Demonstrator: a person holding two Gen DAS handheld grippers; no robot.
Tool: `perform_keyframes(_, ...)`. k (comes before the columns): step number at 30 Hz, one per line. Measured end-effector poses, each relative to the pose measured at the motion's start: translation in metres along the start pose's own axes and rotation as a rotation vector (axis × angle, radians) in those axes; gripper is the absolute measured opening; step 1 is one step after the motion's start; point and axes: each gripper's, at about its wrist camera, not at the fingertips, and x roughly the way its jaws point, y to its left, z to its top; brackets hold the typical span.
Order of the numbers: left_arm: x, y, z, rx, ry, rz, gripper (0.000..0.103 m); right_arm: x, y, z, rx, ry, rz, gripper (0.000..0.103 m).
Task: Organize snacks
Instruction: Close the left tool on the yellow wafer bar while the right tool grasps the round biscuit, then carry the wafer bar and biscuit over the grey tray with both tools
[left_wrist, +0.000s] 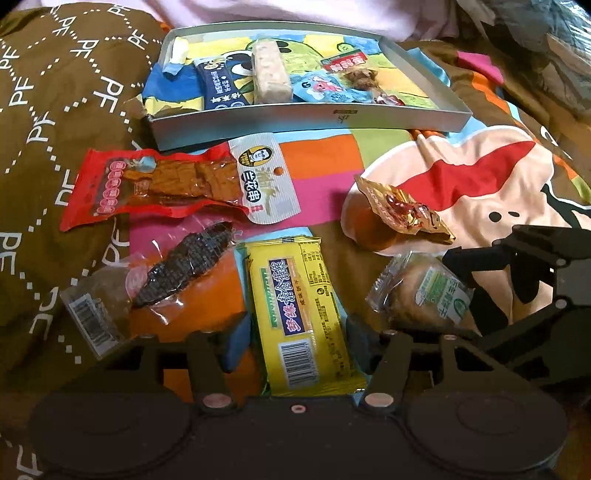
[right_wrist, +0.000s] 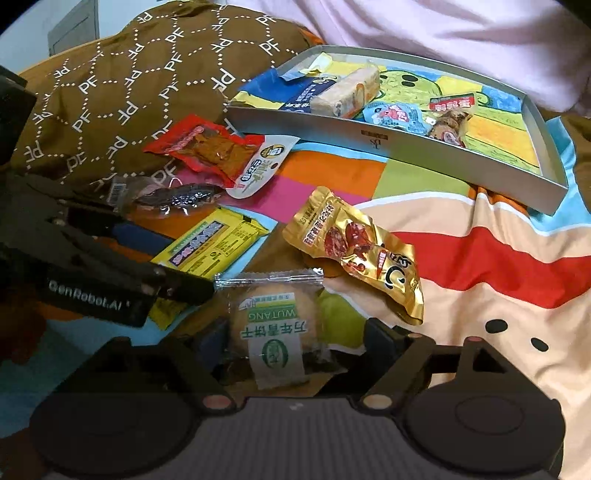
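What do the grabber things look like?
Both are black. The left gripper has blue pads on its fingers, two round black discs and pinkish bolt heads. White lettering on its side reads GenRobot.AI. The right gripper looks the same.

Your layout, left wrist view. Tray (left_wrist: 310, 120) at back, on bedspread (left_wrist: 461, 206); 6 or so snacks in it. Before tray, left: tofu packet (left_wrist: 162, 184). Before that: seaweed packet (left_wrist: 177, 273). Right of seaweed: cracker pack (left_wrist: 295, 314), between your left gripper's (left_wrist: 295, 343) fingers. Right of it: biscuit packet (left_wrist: 424, 291). Behind biscuit: foil meat packet (left_wrist: 402, 210).
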Motion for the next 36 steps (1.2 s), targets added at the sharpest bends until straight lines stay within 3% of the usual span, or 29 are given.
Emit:
perform_keyframes(3,-0.001,0.002,0.0,-0.006,-0.004,0.006,0.052,-0.001,0.003,0.001,-0.005,-0.006,0.011,0.072)
perform_keyframes(5,-0.001,0.002,-0.001,-0.012,-0.006,0.007,0.051,-0.001,0.006,0.002,-0.01,-0.009,0.021,0.059)
perform_keyframes(7,-0.001,0.0,-0.001,-0.021,-0.004,0.019,0.051,-0.001,0.01,0.002,-0.024,-0.008,0.02,0.055)
perform_keyframes(14,-0.005,-0.007,0.0,-0.069,0.034,0.044,0.05,-0.017,0.013,-0.007,-0.029,0.012,0.009,0.054)
perform_keyframes(21,-0.018,-0.013,-0.003,-0.153,0.086,-0.041,0.049,-0.048,0.019,-0.026,-0.054,-0.009,-0.036,0.054)
perform_keyframes(23,-0.022,-0.017,-0.005,-0.164,0.094,-0.061,0.049,-0.052,0.021,-0.028,-0.069,-0.006,-0.085,0.054)
perform_keyframes(28,-0.029,-0.023,-0.009,-0.188,0.092,-0.085,0.049,-0.058,0.021,-0.032,-0.099,-0.002,-0.202,0.053)
perform_keyframes(36,-0.046,-0.035,-0.011,-0.154,0.027,-0.127,0.046,-0.073,0.002,-0.029,-0.029,-0.07,-0.235,0.053)
